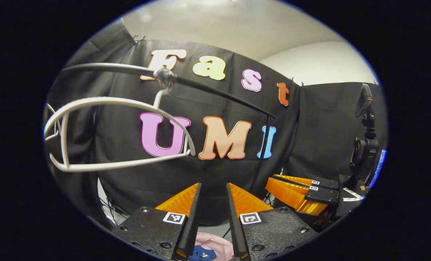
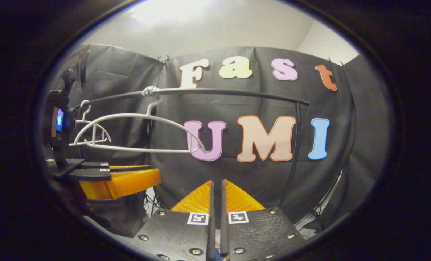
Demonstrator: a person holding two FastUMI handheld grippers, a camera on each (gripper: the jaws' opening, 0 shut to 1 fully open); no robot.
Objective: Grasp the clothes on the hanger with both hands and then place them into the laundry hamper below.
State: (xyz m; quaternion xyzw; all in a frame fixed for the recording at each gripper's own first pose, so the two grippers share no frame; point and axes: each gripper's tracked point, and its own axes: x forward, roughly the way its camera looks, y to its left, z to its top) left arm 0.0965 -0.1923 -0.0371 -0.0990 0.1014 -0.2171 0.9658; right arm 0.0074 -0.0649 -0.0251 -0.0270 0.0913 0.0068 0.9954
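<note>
A bare white hanger (image 1: 103, 102) (image 2: 128, 116) hangs from the black rail (image 1: 215, 90) (image 2: 237, 92) with no garment on it. My left gripper (image 1: 214, 185) is open below the rail, nothing between its fingers. Far down between those fingers I see a blue piece of clothing (image 1: 202, 253) lying in a pink hamper (image 1: 221, 243). My right gripper (image 2: 217, 181) is shut, its fingers nearly touching and holding nothing. In the left gripper view the right gripper (image 1: 271, 183) is off to the right at about the same height; in the right gripper view the left gripper (image 2: 154, 173) is at the left.
A second white hanger (image 2: 92, 134) (image 1: 52, 130) hangs further along the rail. The rail's upright post (image 2: 295, 145) (image 1: 264, 145) stands at its end. Tripod legs (image 1: 110, 208) stand on the floor by the black cloth wall.
</note>
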